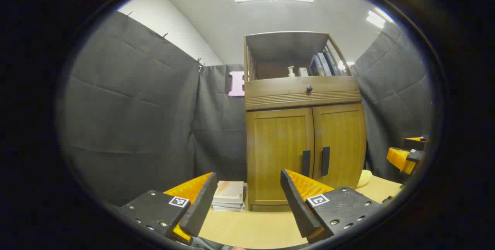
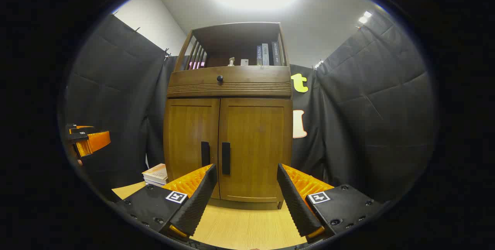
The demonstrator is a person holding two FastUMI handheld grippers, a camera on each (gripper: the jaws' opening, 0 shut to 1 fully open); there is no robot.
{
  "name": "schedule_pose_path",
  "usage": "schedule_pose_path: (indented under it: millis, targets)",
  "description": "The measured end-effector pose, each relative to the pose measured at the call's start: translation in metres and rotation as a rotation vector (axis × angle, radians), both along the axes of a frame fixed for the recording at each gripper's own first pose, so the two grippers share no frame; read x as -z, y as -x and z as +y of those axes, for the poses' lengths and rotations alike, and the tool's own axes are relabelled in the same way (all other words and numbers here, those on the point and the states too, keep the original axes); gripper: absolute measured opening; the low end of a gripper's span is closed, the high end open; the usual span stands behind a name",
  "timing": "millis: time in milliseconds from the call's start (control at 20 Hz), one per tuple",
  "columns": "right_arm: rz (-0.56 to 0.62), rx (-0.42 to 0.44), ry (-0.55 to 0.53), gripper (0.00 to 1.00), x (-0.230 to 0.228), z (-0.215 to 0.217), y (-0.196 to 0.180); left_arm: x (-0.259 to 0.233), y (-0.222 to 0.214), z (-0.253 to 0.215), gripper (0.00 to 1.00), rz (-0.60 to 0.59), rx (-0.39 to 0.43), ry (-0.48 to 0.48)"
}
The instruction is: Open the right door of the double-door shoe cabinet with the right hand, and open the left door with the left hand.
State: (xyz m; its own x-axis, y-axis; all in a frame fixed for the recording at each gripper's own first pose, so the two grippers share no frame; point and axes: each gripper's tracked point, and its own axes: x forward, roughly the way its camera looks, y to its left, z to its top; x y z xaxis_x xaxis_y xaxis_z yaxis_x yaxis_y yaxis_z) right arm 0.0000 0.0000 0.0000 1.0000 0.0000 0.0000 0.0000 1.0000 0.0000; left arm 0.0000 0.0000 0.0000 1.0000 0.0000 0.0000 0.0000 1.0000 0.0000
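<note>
Both claws (image 1: 247,199) (image 2: 245,192) gape; cabinet doors (image 2: 228,147) shut.

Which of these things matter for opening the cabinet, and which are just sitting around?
For the job: right door, its handle; left door, its handle; right tool, left tool, both open.

Just there: stack of books, shelf books, small bottle, drawer knob.

The small items (image 2: 236,62) on the top shelf (image 2: 236,54) are too tiny to identify, perhaps bottles.
</note>
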Motion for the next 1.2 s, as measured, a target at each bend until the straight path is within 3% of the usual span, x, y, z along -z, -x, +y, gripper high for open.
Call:
schedule_pose_path:
  millis: [800, 1200]
  targets:
    - [-0.011, 0.015, -0.023, 0.96, 0.001, -0.004, -0.007, -0.006, 0.003, -0.007, 0.96, -0.025, 0.059, -0.023]
    - [-0.019, -0.003, -0.04, 0.98, 0.0, 0.002, -0.037, -0.005, 0.003, -0.006, 0.96, -0.029, 0.05, -0.029]
